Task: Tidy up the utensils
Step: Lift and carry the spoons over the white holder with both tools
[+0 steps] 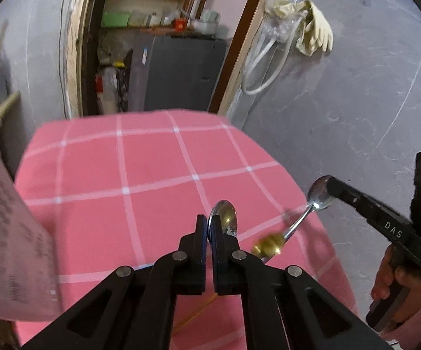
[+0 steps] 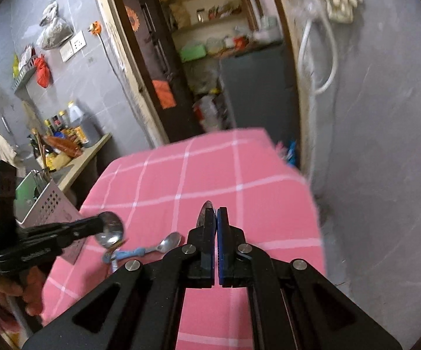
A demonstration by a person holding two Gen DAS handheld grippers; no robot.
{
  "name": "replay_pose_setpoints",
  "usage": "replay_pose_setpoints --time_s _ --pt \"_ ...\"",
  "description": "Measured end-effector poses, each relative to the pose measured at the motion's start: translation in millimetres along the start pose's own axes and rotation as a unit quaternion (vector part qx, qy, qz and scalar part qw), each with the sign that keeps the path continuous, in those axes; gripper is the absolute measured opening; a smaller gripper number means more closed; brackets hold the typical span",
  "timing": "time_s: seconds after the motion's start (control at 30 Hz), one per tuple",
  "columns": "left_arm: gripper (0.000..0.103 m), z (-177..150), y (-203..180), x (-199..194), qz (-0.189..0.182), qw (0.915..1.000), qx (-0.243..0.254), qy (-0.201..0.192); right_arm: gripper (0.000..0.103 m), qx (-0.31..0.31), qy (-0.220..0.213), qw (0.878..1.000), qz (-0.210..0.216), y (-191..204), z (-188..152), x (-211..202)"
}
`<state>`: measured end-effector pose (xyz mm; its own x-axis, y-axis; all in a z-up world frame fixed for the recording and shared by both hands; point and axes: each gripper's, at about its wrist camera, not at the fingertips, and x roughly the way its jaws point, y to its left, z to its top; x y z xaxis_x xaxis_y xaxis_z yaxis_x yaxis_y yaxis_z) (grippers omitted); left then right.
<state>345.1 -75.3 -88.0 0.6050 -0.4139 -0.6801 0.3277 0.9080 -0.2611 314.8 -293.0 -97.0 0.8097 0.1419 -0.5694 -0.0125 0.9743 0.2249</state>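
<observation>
Both claws clamped on 1 spoon each above the pink checked cloth (image 1: 152,175): left gripper (image 1: 209,227) pinches spoon bowl (image 1: 225,217), right gripper (image 2: 215,218) pinches brass-handled spoon (image 1: 317,201); perforated caddy (image 2: 50,204) left of the right claw.

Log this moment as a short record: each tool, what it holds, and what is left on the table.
left tool: shut on a spoon, gripped at the bowl, raised above the table
right tool: shut on a gold-tipped spoon, gripped at the bowl, handle hanging down
left on table: blue-handled spoon, lying on the cloth
utensil holder: white, perforated, at the left edge in the right wrist view
table cover: pink checked cloth
</observation>
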Motion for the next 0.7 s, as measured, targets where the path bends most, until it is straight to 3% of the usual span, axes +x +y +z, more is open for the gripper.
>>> replay_pose_setpoints --time_s 0.2,0.37,0.7 --pt "0.003 15.9 -5.9 -38.0 0.044 0.9970 0.037 -0.051 0.002 -0.047 -0.046 0.996 -0.058 24.7 26.9 -39.0" --pt "0.003 34.3 -0.8 -61.5 0.058 0.9933 0.040 -0.091 0.002 -0.065 -0.084 0.991 -0.080 46.0 49.6 -67.4" --pt "0.003 74.4 24.2 -121.9 0.078 0.9855 0.035 -0.147 0.002 -0.102 -0.152 0.982 -0.056 112.6 96.1 -107.3"
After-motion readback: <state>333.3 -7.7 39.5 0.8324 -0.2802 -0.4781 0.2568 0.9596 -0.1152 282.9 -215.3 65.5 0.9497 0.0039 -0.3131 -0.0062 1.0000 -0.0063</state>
